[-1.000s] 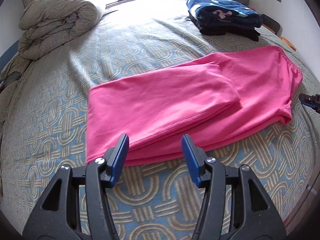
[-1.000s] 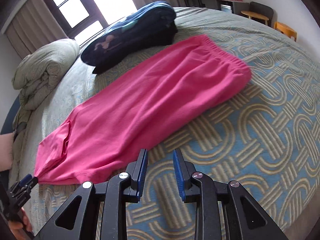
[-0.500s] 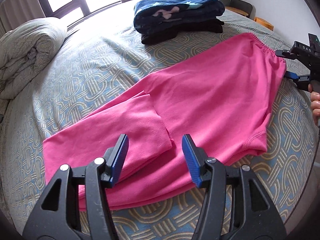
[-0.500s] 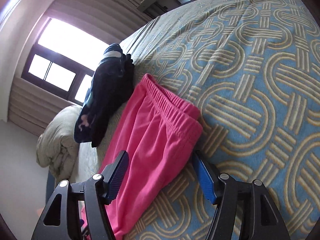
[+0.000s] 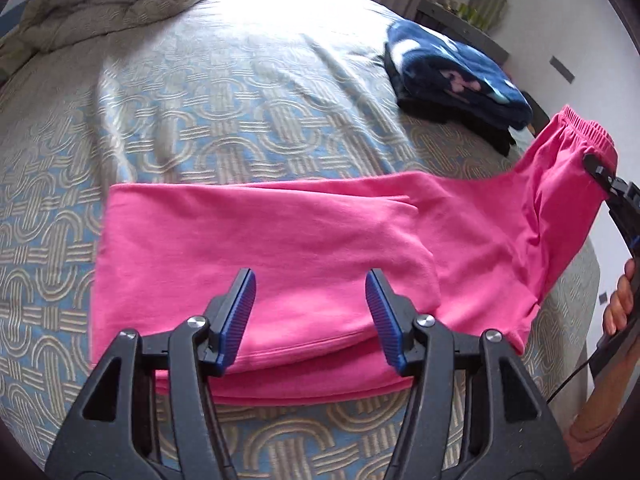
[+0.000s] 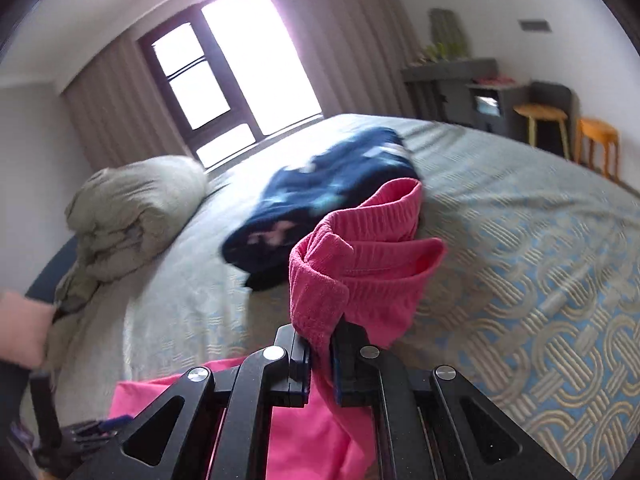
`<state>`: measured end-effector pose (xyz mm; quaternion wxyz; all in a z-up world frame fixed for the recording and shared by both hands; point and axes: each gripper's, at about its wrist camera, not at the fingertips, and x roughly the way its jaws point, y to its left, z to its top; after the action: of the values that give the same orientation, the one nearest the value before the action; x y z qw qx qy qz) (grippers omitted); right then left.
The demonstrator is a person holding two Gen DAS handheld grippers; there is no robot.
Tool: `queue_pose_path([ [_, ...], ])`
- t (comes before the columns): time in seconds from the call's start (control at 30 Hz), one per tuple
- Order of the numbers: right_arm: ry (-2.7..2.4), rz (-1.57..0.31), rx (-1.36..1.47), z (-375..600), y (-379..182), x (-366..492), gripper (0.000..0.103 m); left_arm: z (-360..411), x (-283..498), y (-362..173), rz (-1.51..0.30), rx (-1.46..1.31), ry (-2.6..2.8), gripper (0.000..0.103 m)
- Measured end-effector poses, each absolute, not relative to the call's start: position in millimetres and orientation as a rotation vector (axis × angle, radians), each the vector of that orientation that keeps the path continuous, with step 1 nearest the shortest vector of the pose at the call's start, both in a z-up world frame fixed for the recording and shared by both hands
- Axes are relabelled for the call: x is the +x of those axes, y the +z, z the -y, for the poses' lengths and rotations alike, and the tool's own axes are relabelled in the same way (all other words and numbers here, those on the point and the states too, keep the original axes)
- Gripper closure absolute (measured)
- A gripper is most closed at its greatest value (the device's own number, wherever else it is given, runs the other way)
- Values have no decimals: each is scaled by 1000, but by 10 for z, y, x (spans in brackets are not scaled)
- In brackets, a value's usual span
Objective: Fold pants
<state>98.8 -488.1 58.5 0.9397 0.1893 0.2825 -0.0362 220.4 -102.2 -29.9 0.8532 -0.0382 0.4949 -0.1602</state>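
Left wrist view
- pants point(image 5: 280, 248): we see pink knit pants lying across the near half of the bed point(image 5: 224, 112), legs already doubled one on the other, cuff end to the left, waistband lifted off the cover at far right.
- left gripper point(image 5: 312, 316): jaws stand at a middling gap, opening slightly, over the near folded edge; the cloth lies under and between them, and we see no pad pressing on it.
- right gripper point(image 5: 600, 170): at the right edge, clamped on the raised waist end, a hand point(image 5: 620, 304) below it.
- other things: folded navy blanket point(image 5: 456, 76) far right, rolled duvet point(image 5: 108, 0) far left, both clear of the pants.

Right wrist view
- right gripper point(image 6: 320, 356): jaws nearly shut, closing on the ribbed waistband point(image 6: 360, 256), which bunches up above the pads; the rest of the pants hangs below toward the bed.
- blur: the navy blanket behind is smeared; we cannot read more.

Handling, our judgement
- weight: light; one clamp carries the waist end easily.
- stiffness: none, soft and drapey; any unsupported span will sag and drag the layers askew.
- slip: knit on woven cover looks grippy; stacked legs may shear.
- hold: the thick elastic waistband is the surest bite; at the other end, take both cuffs together at the hem.
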Motion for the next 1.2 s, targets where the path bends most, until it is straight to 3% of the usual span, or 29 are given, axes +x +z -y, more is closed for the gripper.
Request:
queue_pose_path([
  [0.2,260,-600,89,3057,710,1327,96,-35,2118,-252,-994,-208,-182,43],
  [0.43,432,-804,-187,1402,-144,1496,96,-688,1867,-406,-997,-222,-143,43],
  [0.6,428,-851,-184,1244,-380,1437,96,-744,1865,-552,-1016,-201,-161,43],
  [0.83,381,-626,-16,1576,425,1400,96,-829,1837,-520,-981,-250,-165,43],
  [0.93,413,-555,-69,1411,528,1337,93,-886,1801,-523,-978,-253,-152,43],
  [1.0,453,-659,-231,1081,254,1382,93,-939,1787,-559,-992,-258,-139,43],
  [1.1,507,-957,-383,762,-426,1392,91,-950,1734,-567,-997,-261,-135,43],
  [1.13,498,-953,-400,753,-499,1337,91,-937,1730,-566,-997,-255,-137,43],
  [1.17,497,-882,-418,768,-457,1242,83,-929,1726,-562,-998,-245,-137,43],
  [1.2,507,-851,-443,773,-397,1156,66,-915,1732,-559,-1001,-237,-138,43],
])
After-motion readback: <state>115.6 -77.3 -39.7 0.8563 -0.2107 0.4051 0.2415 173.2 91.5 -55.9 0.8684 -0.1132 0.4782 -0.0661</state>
